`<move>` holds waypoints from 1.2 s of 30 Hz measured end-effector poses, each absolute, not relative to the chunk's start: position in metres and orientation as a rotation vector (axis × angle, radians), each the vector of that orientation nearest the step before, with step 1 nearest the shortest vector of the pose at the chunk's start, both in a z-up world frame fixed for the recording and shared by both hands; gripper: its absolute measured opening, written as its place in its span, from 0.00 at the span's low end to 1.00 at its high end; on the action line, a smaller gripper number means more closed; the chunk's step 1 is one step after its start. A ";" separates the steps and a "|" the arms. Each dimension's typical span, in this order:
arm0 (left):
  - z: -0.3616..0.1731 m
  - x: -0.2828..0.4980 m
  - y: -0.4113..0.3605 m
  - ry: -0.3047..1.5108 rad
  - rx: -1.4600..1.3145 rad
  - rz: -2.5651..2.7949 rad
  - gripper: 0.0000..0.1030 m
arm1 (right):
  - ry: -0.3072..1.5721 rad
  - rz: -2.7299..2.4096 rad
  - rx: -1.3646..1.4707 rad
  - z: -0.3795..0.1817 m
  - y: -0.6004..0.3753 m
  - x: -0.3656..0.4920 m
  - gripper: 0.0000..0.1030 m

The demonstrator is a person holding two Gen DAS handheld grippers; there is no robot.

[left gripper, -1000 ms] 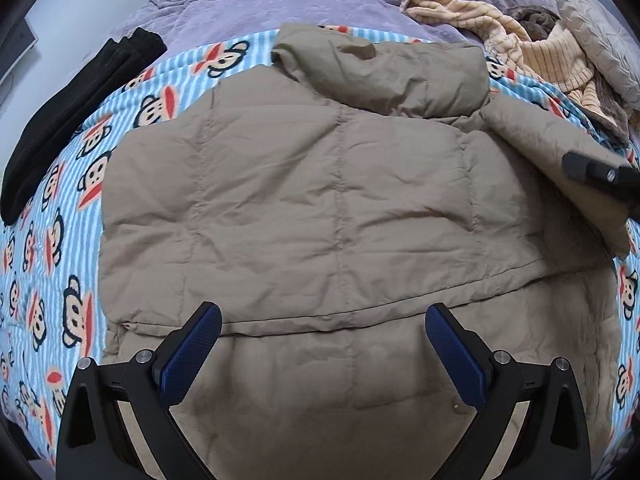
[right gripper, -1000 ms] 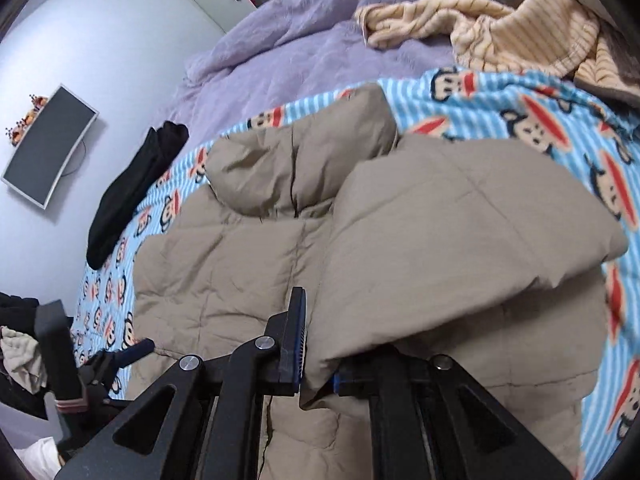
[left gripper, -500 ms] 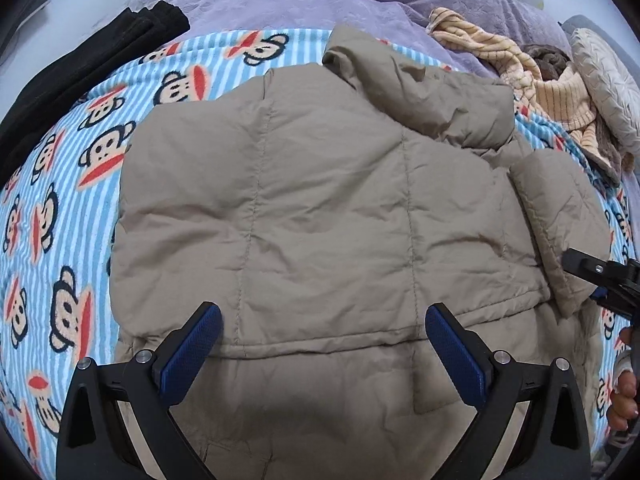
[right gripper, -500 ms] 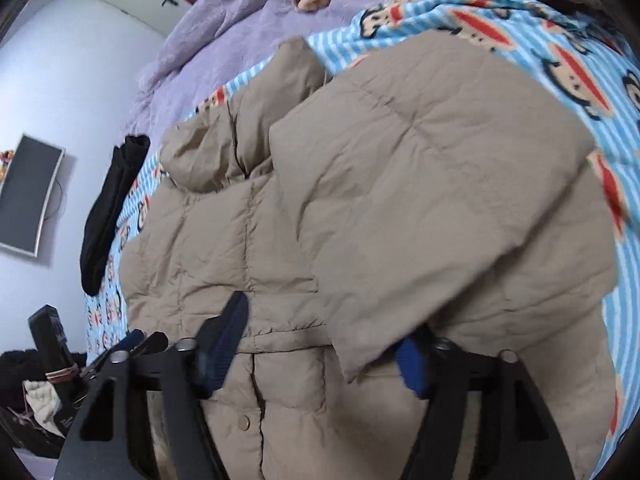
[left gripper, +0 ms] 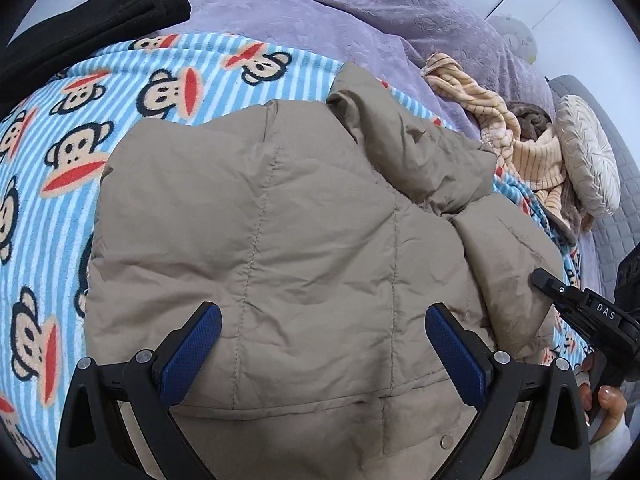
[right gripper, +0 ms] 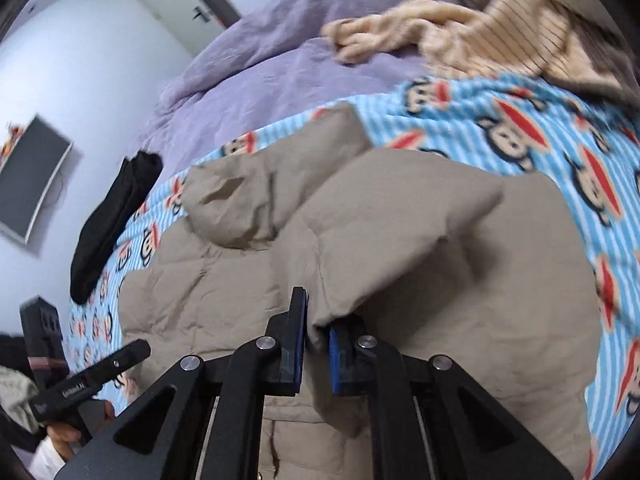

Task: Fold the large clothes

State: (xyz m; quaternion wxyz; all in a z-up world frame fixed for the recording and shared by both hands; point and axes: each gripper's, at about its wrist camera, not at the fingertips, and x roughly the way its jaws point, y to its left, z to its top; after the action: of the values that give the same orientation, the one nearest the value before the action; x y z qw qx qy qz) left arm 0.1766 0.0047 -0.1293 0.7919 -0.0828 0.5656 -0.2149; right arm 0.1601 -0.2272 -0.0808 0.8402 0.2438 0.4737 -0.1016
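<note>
A beige puffer jacket (left gripper: 304,240) lies on the monkey-print blanket (left gripper: 80,128), hood (left gripper: 400,140) pointing away from me. My left gripper (left gripper: 324,354) hangs open above the jacket's lower body with nothing between its fingers. In the right wrist view the jacket (right gripper: 240,280) has its right sleeve (right gripper: 420,232) folded in over the body. My right gripper (right gripper: 318,340) is shut on that sleeve's cuff edge. The right gripper (left gripper: 580,312) also shows at the right edge of the left wrist view, held by a hand (left gripper: 604,400).
A black folded garment (left gripper: 92,20) lies at the far left of the bed, on the purple quilt (left gripper: 340,12). A cream striped garment (left gripper: 520,136) and a round cushion (left gripper: 588,152) sit at the far right. A monitor (right gripper: 28,184) hangs on the left wall.
The right gripper, open half a second ago beside the sleeve's cuff, has shut on it again. The left gripper stayed open and swung, so the jacket sits further right in its view.
</note>
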 end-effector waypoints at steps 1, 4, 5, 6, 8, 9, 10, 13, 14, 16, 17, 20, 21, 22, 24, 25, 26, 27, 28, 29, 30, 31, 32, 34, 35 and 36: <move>-0.128 0.178 0.006 1.211 -0.190 -0.470 0.99 | 1.009 -0.180 0.447 -0.078 -0.211 0.170 0.11; -0.125 0.182 0.012 1.205 -0.240 -0.485 0.99 | 1.068 -0.084 0.265 -0.085 -0.163 0.191 0.12; -0.125 0.184 0.014 1.206 -0.264 -0.490 0.99 | 1.103 -0.060 0.221 -0.091 -0.152 0.193 0.13; -0.125 0.184 0.016 1.210 -0.290 -0.496 0.99 | 1.150 -0.045 0.173 -0.100 -0.140 0.194 0.13; -0.126 0.186 0.018 1.216 -0.333 -0.510 0.99 | 1.214 -0.020 0.118 -0.114 -0.127 0.189 0.36; -0.125 0.186 0.017 1.218 -0.352 -0.523 0.99 | 1.228 -0.006 0.112 -0.117 -0.125 0.182 0.44; -0.124 0.186 0.016 1.218 -0.370 -0.543 0.99 | 1.229 -0.001 0.115 -0.117 -0.124 0.176 0.63; -0.120 0.185 0.006 1.221 -0.404 -0.623 0.99 | 1.205 -0.022 0.170 -0.109 -0.142 0.148 0.72; -0.118 0.184 0.000 1.222 -0.405 -0.647 0.99 | 1.202 -0.033 0.203 -0.106 -0.150 0.139 0.72; -0.113 0.183 -0.015 1.223 -0.403 -0.705 0.99 | 1.192 -0.072 0.296 -0.100 -0.174 0.119 0.72; -0.111 0.183 -0.023 1.227 -0.408 -0.741 0.99 | 1.186 -0.103 0.356 -0.098 -0.191 0.105 0.72; -0.108 0.181 -0.051 1.261 -0.426 -0.844 0.99 | 1.153 -0.196 0.575 -0.095 -0.241 0.069 0.72; -0.107 0.179 -0.061 1.274 -0.419 -0.872 0.99 | 1.129 -0.211 0.700 -0.097 -0.260 0.055 0.72; -0.106 0.177 -0.072 1.279 -0.397 -0.889 0.99 | 1.097 -0.211 0.809 -0.100 -0.274 0.046 0.72; -0.104 0.172 -0.087 1.257 -0.325 -0.835 0.99 | 0.986 -0.188 1.058 -0.106 -0.298 0.031 0.71; -0.106 0.171 -0.091 1.252 -0.302 -0.789 0.99 | 0.940 -0.173 1.126 -0.108 -0.303 0.030 0.62; -0.109 0.172 -0.093 1.257 -0.303 -0.753 0.99 | 0.896 -0.154 1.186 -0.110 -0.306 0.032 0.49; -0.114 0.173 -0.092 1.266 -0.317 -0.722 0.99 | 0.871 -0.138 1.223 -0.113 -0.307 0.039 0.44; -0.117 0.174 -0.090 1.276 -0.336 -0.697 0.99 | 0.857 -0.123 1.245 -0.117 -0.305 0.047 0.31; -0.121 0.175 -0.086 1.283 -0.348 -0.680 0.99 | 0.852 -0.108 1.266 -0.122 -0.302 0.058 0.20; -0.125 0.177 -0.080 1.287 -0.355 -0.670 0.99 | 0.864 -0.099 1.269 -0.128 -0.297 0.069 0.17; -0.125 0.177 -0.076 1.288 -0.361 -0.665 0.99 | 0.877 -0.086 1.265 -0.132 -0.290 0.080 0.16; -0.126 0.178 -0.071 1.290 -0.365 -0.665 0.99 | 0.895 -0.057 1.255 -0.138 -0.281 0.093 0.16; -0.125 0.180 -0.062 1.294 -0.388 -0.688 0.99 | 0.939 -0.007 1.207 -0.142 -0.259 0.116 0.16; -0.123 0.182 -0.056 1.297 -0.413 -0.714 0.99 | 0.963 0.021 1.171 -0.142 -0.247 0.127 0.16; -0.122 0.183 -0.051 1.300 -0.447 -0.748 0.99 | 0.983 0.043 1.140 -0.142 -0.238 0.135 0.16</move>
State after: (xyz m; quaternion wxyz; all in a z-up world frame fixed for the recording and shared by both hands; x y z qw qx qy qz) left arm 0.1833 -0.0511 -0.1224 0.7092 -0.2015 0.5856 -0.3370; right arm 0.1355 -0.2378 -0.1425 0.7297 0.5178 0.4462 0.0193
